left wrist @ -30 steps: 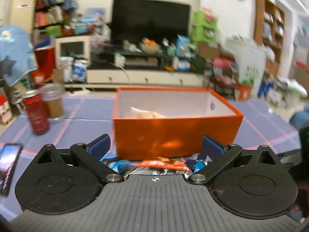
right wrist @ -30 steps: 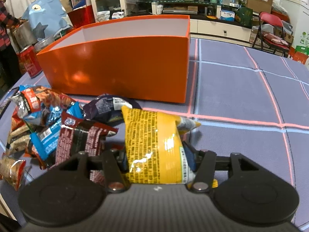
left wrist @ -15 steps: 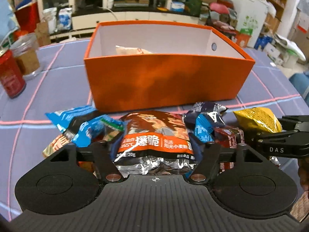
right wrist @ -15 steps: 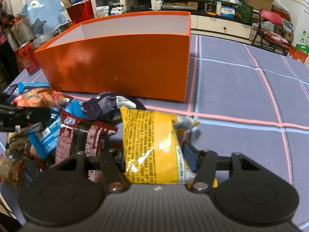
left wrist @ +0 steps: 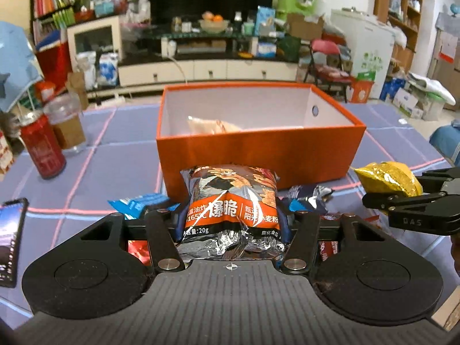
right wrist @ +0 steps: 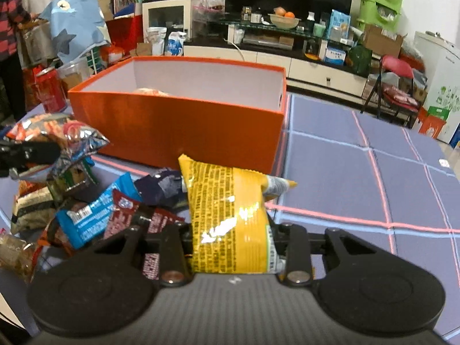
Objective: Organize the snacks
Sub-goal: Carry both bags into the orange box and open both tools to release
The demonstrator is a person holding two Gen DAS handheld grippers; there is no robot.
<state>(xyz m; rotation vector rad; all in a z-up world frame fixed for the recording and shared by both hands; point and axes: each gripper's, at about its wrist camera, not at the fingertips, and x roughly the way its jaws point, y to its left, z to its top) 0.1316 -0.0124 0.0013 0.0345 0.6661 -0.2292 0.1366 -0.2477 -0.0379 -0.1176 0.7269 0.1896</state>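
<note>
- Two packs were up: left gripper [left wrist: 231, 224] was closing on the orange pack [left wrist: 230, 201], right gripper [right wrist: 234, 247] clamped the yellow pack [right wrist: 230, 218].
- Next, prob: both go over the far orange box [left wrist: 258, 149], then drop in.

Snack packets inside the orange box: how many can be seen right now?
1. A pale orange packet lies on the floor of the orange box, toward its left rear part in the left wrist view. The near wall hides the front of the floor, so more may be out of sight.
</note>
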